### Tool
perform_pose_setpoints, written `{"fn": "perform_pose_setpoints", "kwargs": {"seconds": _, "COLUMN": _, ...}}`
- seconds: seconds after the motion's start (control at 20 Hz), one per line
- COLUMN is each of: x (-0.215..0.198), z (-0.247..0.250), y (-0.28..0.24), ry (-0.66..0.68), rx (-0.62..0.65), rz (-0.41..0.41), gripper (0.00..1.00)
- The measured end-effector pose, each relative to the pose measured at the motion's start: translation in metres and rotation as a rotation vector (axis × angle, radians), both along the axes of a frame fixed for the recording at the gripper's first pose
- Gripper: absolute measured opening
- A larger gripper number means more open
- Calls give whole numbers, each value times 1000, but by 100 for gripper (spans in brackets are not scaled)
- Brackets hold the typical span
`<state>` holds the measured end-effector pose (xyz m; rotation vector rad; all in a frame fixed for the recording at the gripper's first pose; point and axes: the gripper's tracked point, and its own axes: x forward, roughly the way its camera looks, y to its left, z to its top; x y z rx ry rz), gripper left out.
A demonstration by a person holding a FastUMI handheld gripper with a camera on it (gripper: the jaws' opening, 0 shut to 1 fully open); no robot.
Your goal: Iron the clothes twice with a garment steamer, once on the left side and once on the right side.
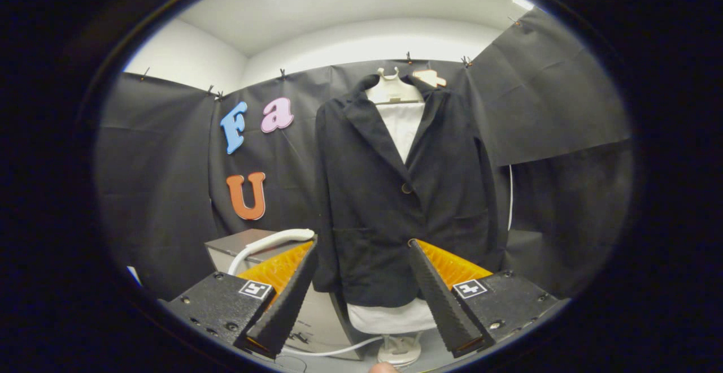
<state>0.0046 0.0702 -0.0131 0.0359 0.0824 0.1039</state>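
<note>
A black blazer point(390, 203) hangs over a white shirt point(402, 127) on a white hanger-stand point(393, 89), straight ahead beyond my fingers. The garment steamer's white handle point(279, 239) lies on a grey cabinet point(240, 243) to the left of the blazer, just beyond my left finger point(285, 296). A white cord point(333, 350) runs from it along the floor. My gripper point(361, 243) is open, its fingers spread wide with nothing between them but the blazer's lower part in the distance.
Black cloth walls close the booth on the left, behind and on the right. The stand's white base point(399, 355) sits on the floor below the shirt hem. A fingertip point(384, 368) shows at the very bottom.
</note>
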Motion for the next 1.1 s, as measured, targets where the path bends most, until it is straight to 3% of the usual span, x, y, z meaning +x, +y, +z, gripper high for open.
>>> {"fn": "perform_pose_setpoints", "kwargs": {"seconds": 0.6, "x": 36, "z": -20, "y": 142, "ry": 179, "rx": 38, "rz": 74, "gripper": 100}}
{"fn": "perform_pose_setpoints", "kwargs": {"seconds": 1.1, "x": 126, "z": -34, "y": 268, "ry": 345, "rx": 58, "rz": 173, "gripper": 100}}
